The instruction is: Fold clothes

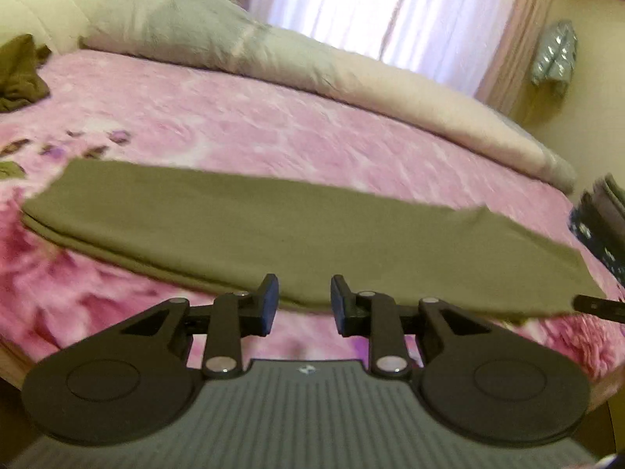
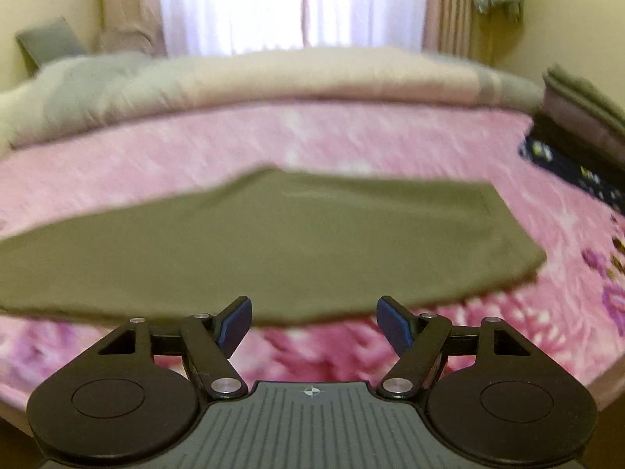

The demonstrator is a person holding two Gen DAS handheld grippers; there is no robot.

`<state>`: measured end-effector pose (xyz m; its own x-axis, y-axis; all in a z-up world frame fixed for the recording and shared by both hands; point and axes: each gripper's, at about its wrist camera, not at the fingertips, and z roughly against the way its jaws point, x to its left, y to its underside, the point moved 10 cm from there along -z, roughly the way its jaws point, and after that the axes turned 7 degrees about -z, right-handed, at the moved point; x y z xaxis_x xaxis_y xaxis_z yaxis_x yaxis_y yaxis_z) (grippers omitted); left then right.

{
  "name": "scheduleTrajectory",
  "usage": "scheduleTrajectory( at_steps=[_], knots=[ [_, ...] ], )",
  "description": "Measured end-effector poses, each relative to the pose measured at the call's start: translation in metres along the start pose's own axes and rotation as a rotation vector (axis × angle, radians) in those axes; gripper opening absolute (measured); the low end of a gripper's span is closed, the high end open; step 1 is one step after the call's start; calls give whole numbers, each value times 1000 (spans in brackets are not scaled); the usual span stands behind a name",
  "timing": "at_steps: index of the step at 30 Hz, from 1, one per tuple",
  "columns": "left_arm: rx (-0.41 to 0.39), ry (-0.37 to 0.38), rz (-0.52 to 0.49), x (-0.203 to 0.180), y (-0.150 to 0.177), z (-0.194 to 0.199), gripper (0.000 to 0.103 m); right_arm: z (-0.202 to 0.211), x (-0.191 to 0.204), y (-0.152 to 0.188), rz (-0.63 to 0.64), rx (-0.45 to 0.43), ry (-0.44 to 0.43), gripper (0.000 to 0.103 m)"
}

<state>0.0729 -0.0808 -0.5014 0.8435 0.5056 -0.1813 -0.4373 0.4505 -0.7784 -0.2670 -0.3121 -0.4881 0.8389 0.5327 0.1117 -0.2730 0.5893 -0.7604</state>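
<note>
While both hand-held grippers (image 1: 304, 299) (image 2: 312, 322) gape empty, the olive garment (image 1: 273, 230) lies between folded stack (image 2: 578, 117) and crumpled cloth (image 1: 19, 74).

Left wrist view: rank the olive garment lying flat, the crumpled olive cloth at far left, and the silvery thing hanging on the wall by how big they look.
1. olive garment
2. crumpled olive cloth and silvery thing: look similar; both far, one cropped, so unranked.

Pink floral bed (image 1: 242, 117), rolled pale duvet (image 2: 273, 74) along its far side, bright curtained window (image 2: 234, 4), cream walls (image 1: 586, 90).
</note>
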Motion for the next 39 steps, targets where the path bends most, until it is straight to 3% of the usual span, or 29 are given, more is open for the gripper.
scheduleTrajectory(
  at_steps=[4, 9, 14, 17, 19, 21, 23, 29, 32, 39],
  knots=[
    [-16, -48, 52, 32, -17, -7, 23, -5, 40, -4, 24, 12, -60, 74],
    [-22, -141, 114, 66, -25, -29, 23, -52, 85, 1, 52, 56, -124, 74],
    [63, -187, 143, 77, 3, -46, 22, -90, 94, 24, 107, 133, -107, 74],
    [67, -205, 109, 73, 20, -36, 25, -85, 90, 37, 151, 107, -115, 74],
    [71, -191, 146, 76, 27, -30, 22, -82, 88, 40, 162, 108, -124, 74],
    [55, -170, 225, 83, 27, -23, 22, -78, 85, 40, 142, 116, -139, 74],
    [16, -143, 365, 98, 24, -14, 22, -74, 81, 38, 106, 126, -157, 74],
    [-83, -100, 763, 153, 27, -10, 26, -46, 49, 33, -224, 169, -258, 74],
    [-127, -83, 939, 179, 30, -10, 27, -42, 26, 25, -301, 169, -232, 74],
    [-150, -101, 985, 188, 27, -21, 28, -43, -10, 0, -404, 136, -179, 74]
  ],
)
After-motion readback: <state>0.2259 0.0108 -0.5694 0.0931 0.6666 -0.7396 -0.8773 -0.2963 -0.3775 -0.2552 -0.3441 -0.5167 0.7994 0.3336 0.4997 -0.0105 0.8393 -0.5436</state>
